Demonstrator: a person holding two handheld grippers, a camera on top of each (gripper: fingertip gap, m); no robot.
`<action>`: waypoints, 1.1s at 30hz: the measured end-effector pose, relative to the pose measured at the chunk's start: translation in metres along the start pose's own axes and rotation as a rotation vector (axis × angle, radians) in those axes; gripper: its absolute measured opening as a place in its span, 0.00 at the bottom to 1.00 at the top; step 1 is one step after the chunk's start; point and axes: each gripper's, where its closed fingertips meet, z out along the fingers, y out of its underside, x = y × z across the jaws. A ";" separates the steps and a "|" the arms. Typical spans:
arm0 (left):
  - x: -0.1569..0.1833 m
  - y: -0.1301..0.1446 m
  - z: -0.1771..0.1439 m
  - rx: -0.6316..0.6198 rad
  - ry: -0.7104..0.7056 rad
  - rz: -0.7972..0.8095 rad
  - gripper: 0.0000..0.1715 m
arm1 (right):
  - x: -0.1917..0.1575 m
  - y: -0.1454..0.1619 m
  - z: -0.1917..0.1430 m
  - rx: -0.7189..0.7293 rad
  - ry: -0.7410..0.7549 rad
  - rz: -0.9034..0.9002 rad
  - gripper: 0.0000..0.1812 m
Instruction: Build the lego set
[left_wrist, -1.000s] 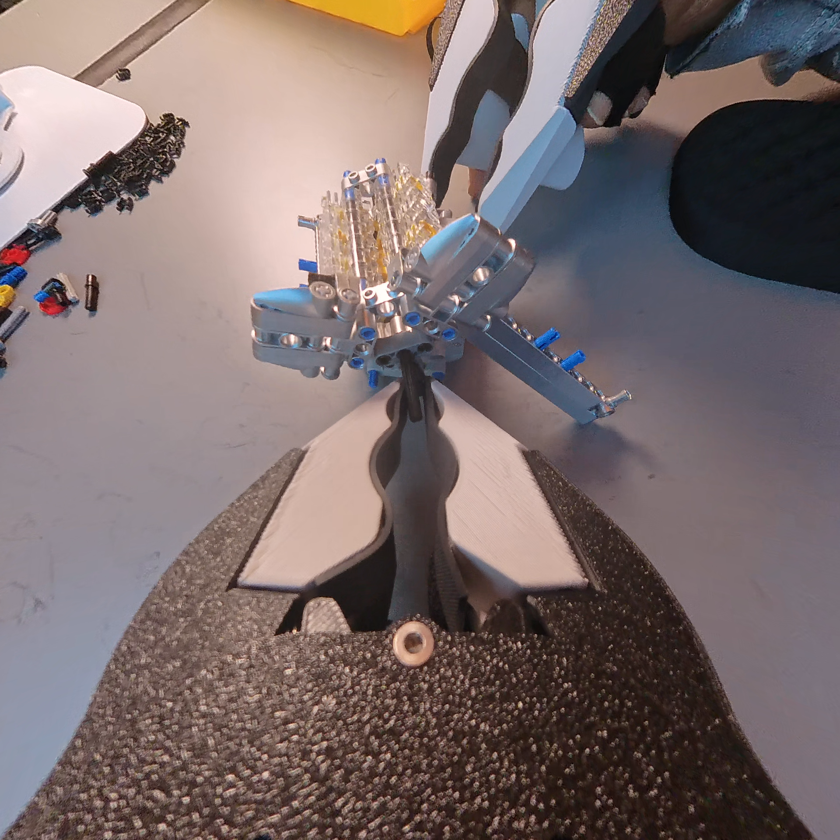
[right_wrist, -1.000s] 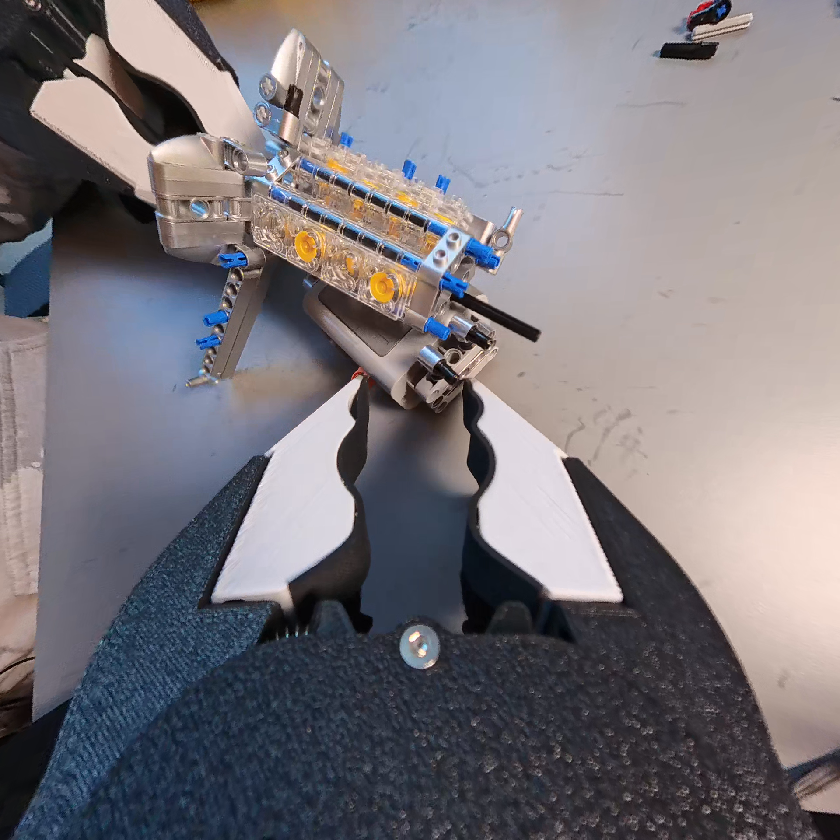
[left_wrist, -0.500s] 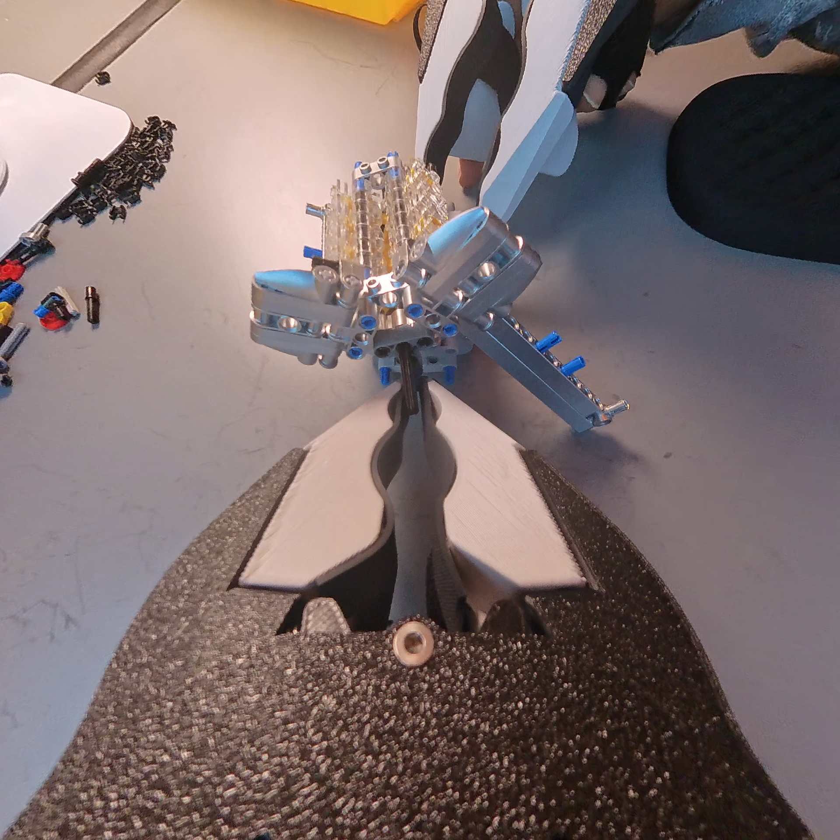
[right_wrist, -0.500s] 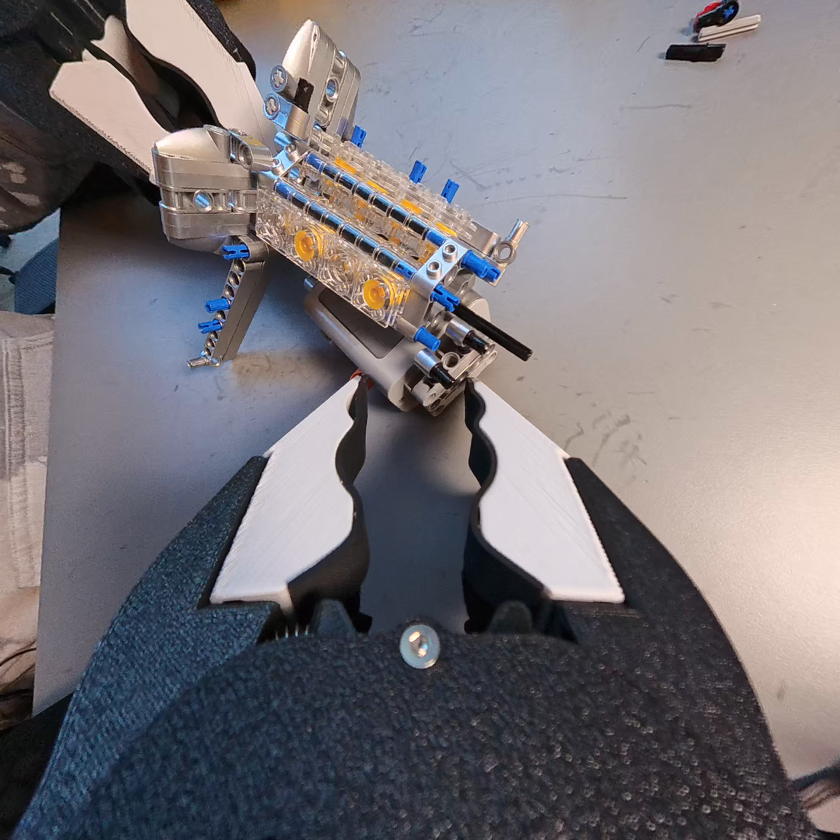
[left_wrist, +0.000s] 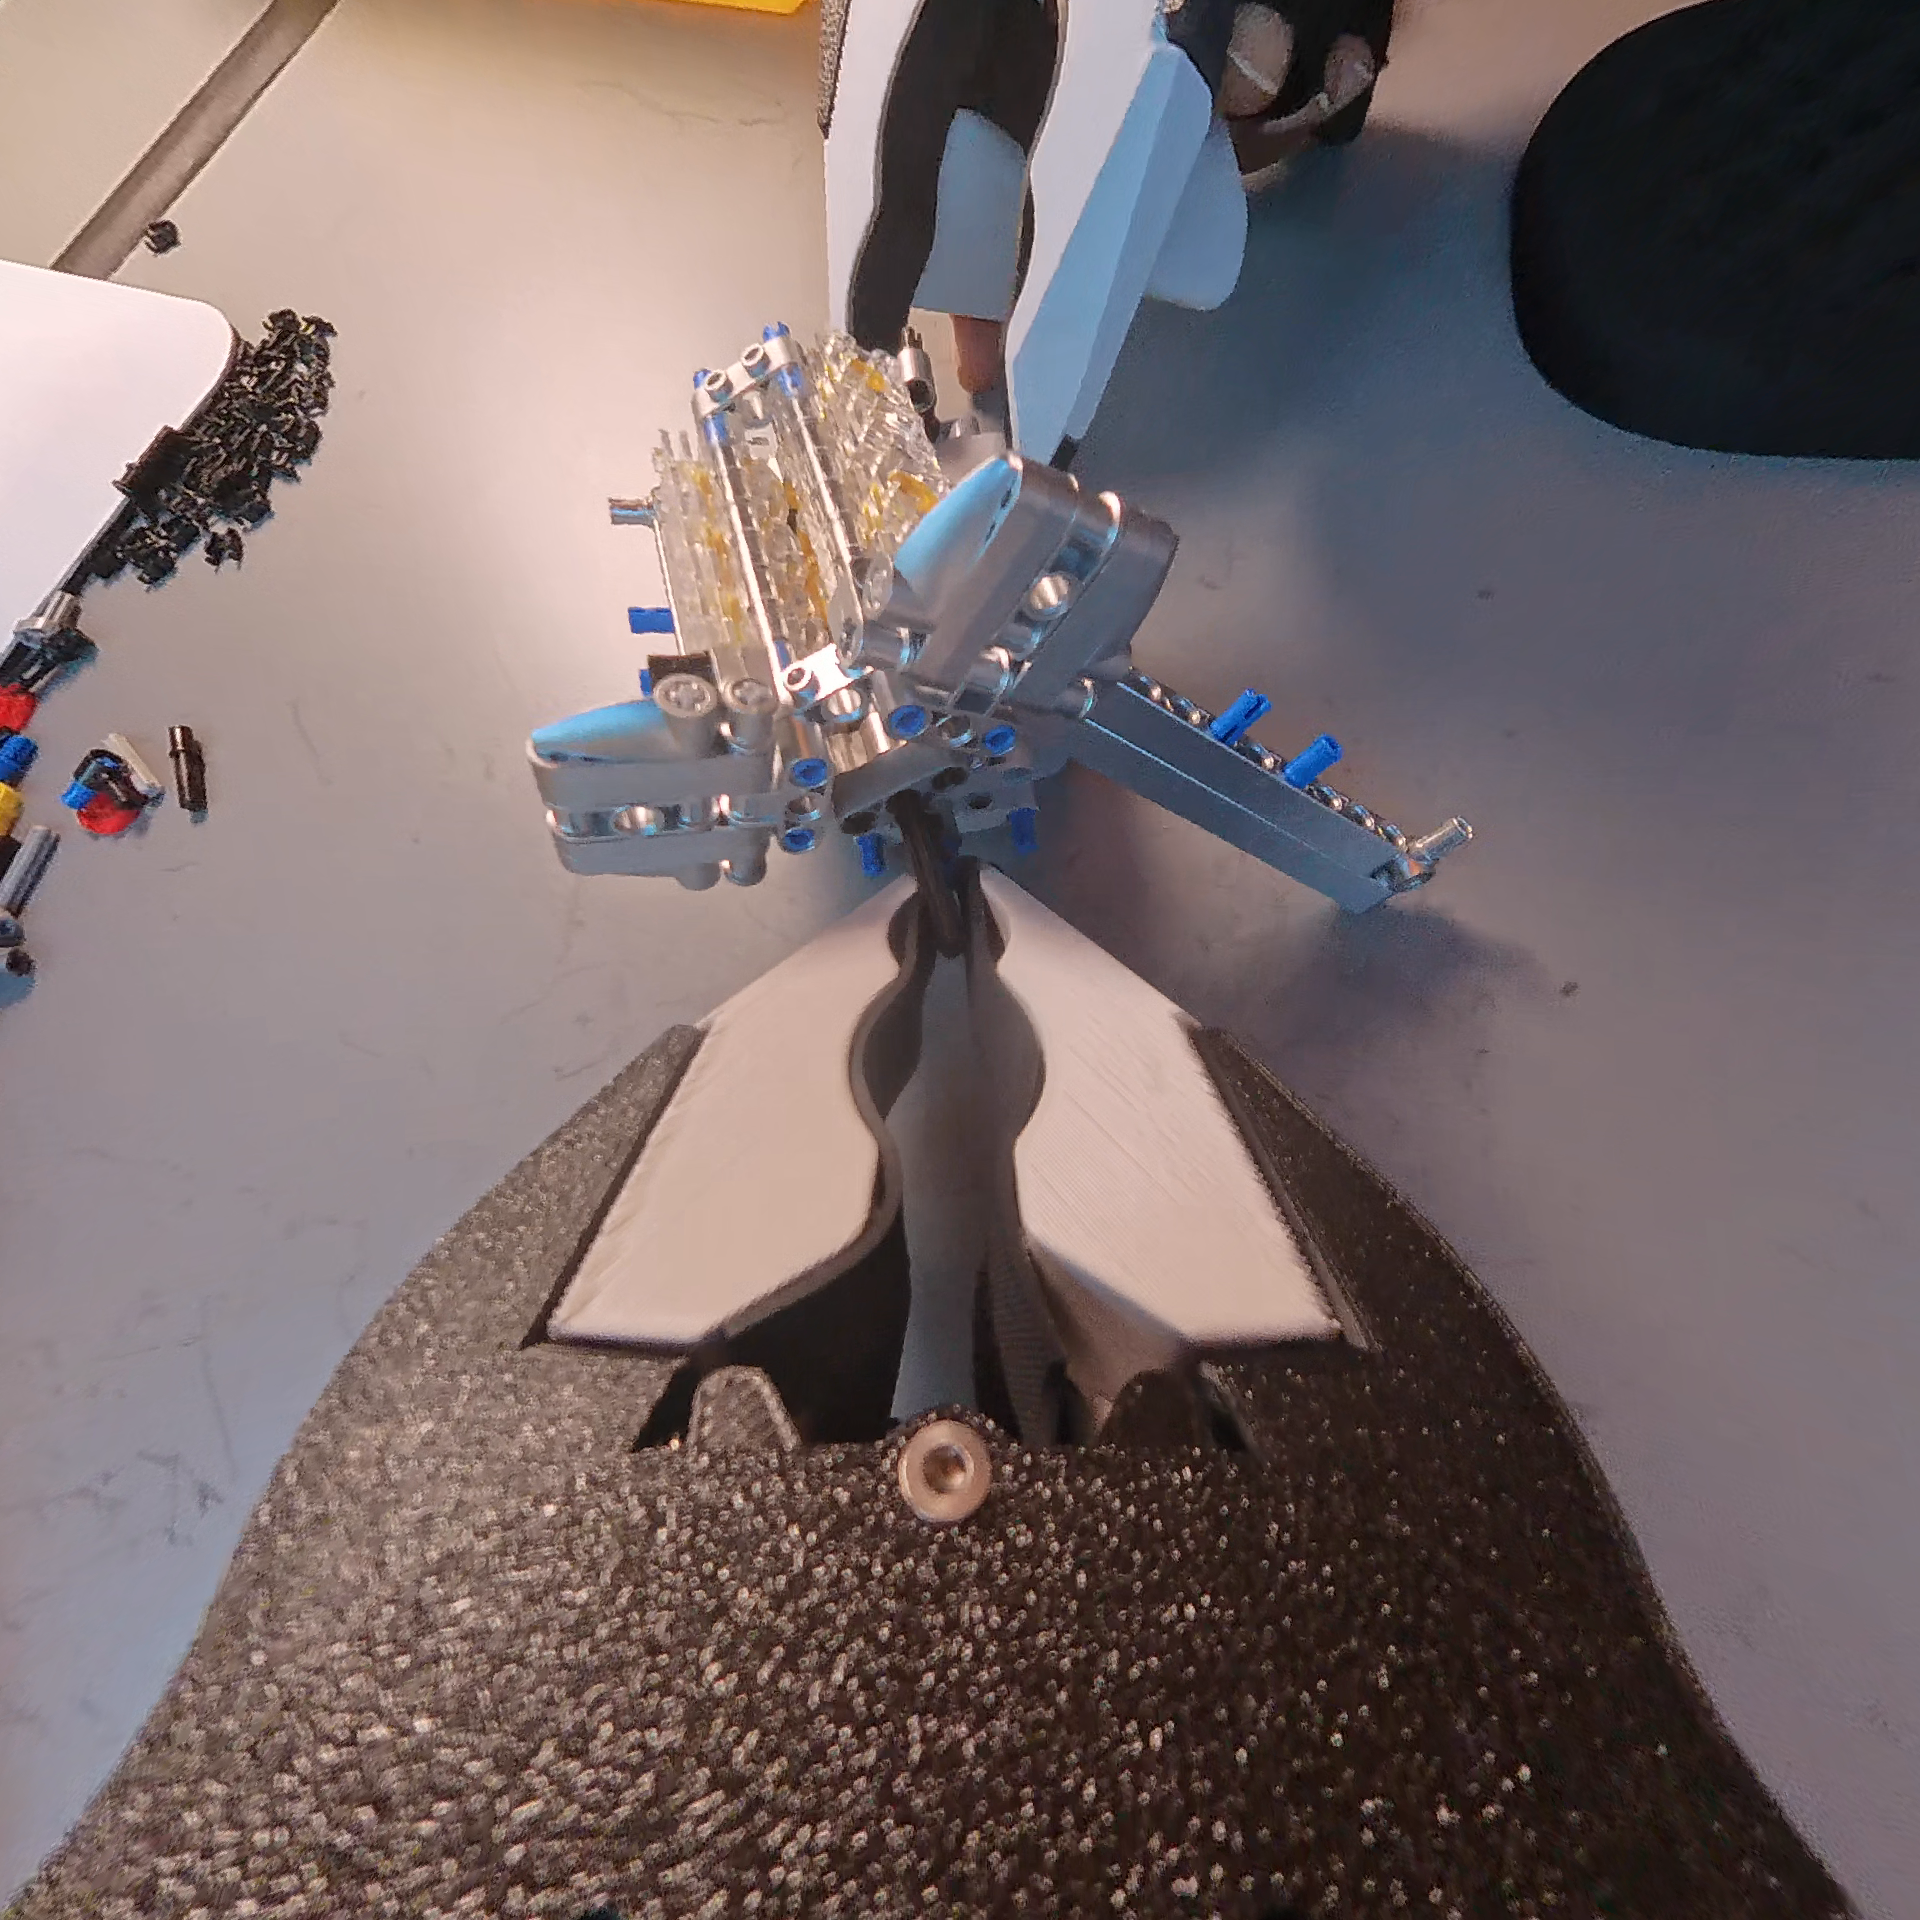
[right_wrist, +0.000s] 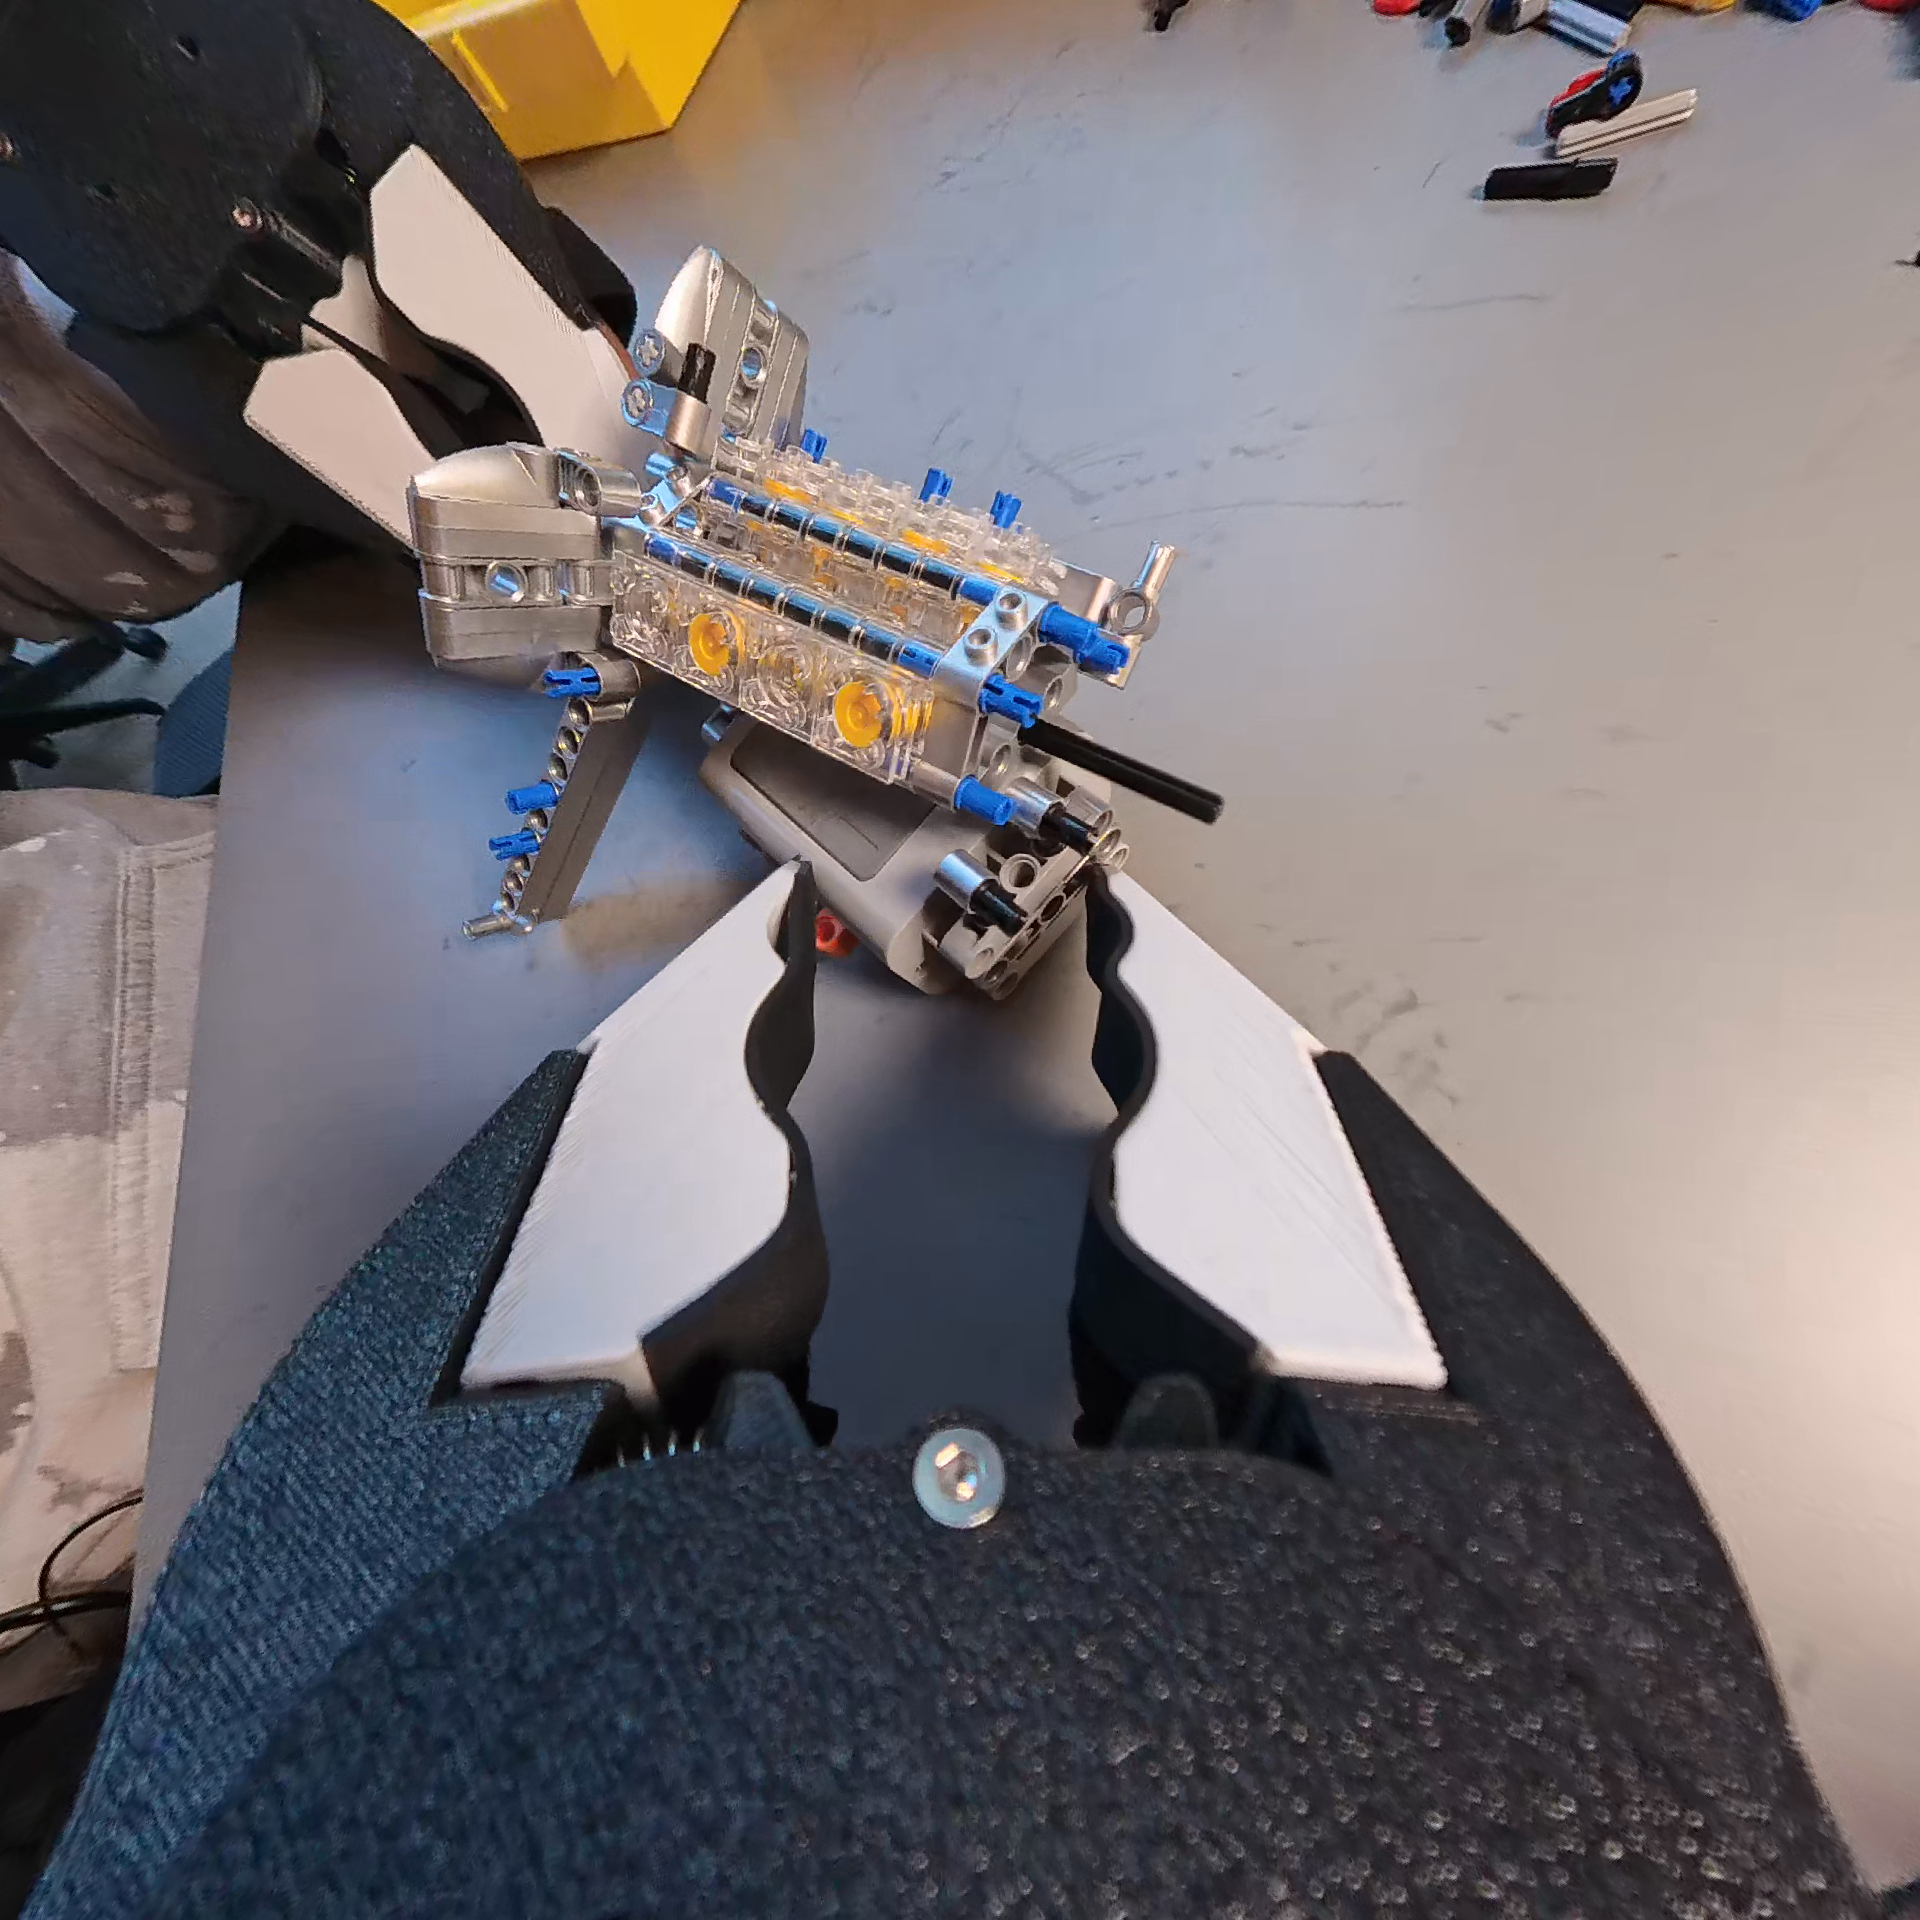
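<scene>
No readable branding anywhere, just a silver-and-clear plastic brick engine model (left_wrist: 852, 623) with yellow pistons and blue pins, centre of the grey table (left_wrist: 364, 1039), left gripper (left_wrist: 951, 914) clenched on its black axle, right gripper (right_wrist: 940, 904) grasping its grey block end, yellow bin (right_wrist: 582, 62) at 11 o'clock only in right view.

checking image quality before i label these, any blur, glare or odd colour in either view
Left wrist view: sharp on the model, motion blur on the right gripper at top, warm-to-blue cast across the table, wide-angle bending at the edges. Right wrist view: mostly sharp, bright glints on the model's silver parts, slight blur on the left gripper.
</scene>
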 end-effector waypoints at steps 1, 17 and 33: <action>0.000 -0.001 0.001 0.001 0.002 0.004 0.00 | 0.001 0.000 0.000 0.001 0.003 0.000 0.28; 0.001 -0.009 0.002 0.067 -0.042 0.167 0.00 | 0.001 0.001 0.000 0.005 0.029 -0.010 0.32; -0.001 -0.009 0.001 0.115 -0.113 0.270 0.01 | 0.002 0.000 -0.001 0.014 0.046 0.004 0.30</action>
